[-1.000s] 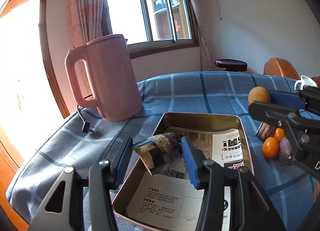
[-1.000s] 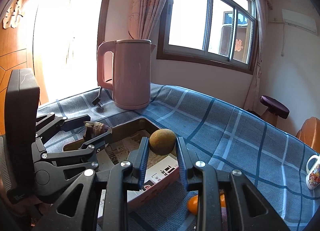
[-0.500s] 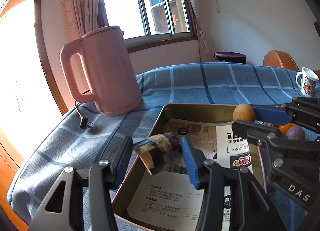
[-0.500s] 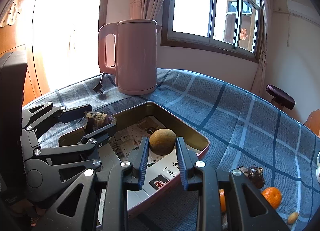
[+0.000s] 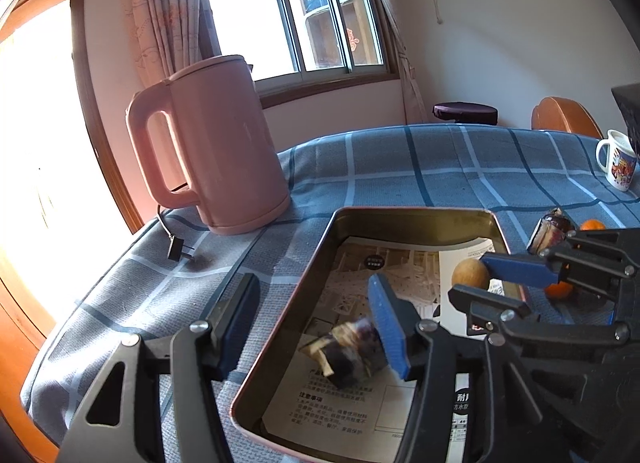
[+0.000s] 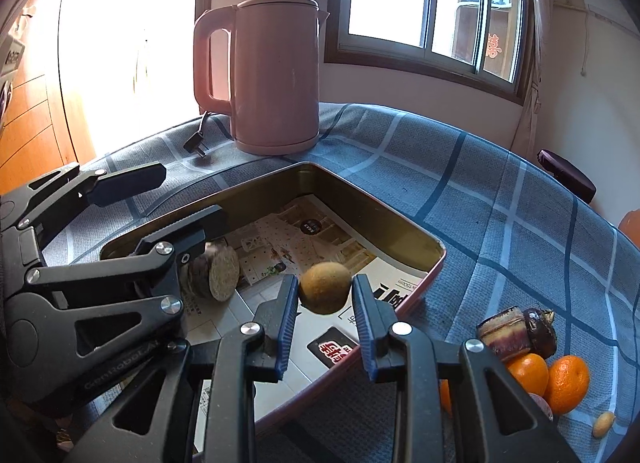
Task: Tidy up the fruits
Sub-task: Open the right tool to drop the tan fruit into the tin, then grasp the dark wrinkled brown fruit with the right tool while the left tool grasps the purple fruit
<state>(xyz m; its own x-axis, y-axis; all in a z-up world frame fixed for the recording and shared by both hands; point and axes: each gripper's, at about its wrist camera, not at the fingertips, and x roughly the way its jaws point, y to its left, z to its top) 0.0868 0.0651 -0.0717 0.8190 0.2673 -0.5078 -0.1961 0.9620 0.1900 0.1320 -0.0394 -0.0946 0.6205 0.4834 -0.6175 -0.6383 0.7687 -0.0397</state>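
Two pieces are going into the metal tin (image 6: 404,223) at once, and the tin is the thing to steer by. The left gripper (image 5: 316,311) hangs over the tin's near end with its jaws opening; the purple cut stalk piece (image 5: 352,351) is blurred between them, close against the right-hand pad and clear of the other, so I judge it is dropping free onto the printed paper (image 5: 344,415) that lines the tin. From the right wrist view that same piece shows its pale cut face beside the left jaw, low inside the tin. The right gripper (image 6: 325,295) is clamped on a round brown fruit (image 6: 325,291), pads pressing both its sides, held just inside the tin's right-hand wall and a little above the paper. To finish well, I would let the left jaws spread fully before lifting that hand straight up, so the pad does not drag the stalk piece back out. The brown fruit is round and likely to roll, so it is better brought low to the paper before the pads let go, and kept apart from the stalk piece. Outside the tin, to its right on the blue checked cloth (image 6: 500,199), wait the oranges (image 6: 568,383) and another dark stalk piece (image 6: 516,331). Beyond its far corner stands a pink kettle (image 6: 276,75), well out of the way.
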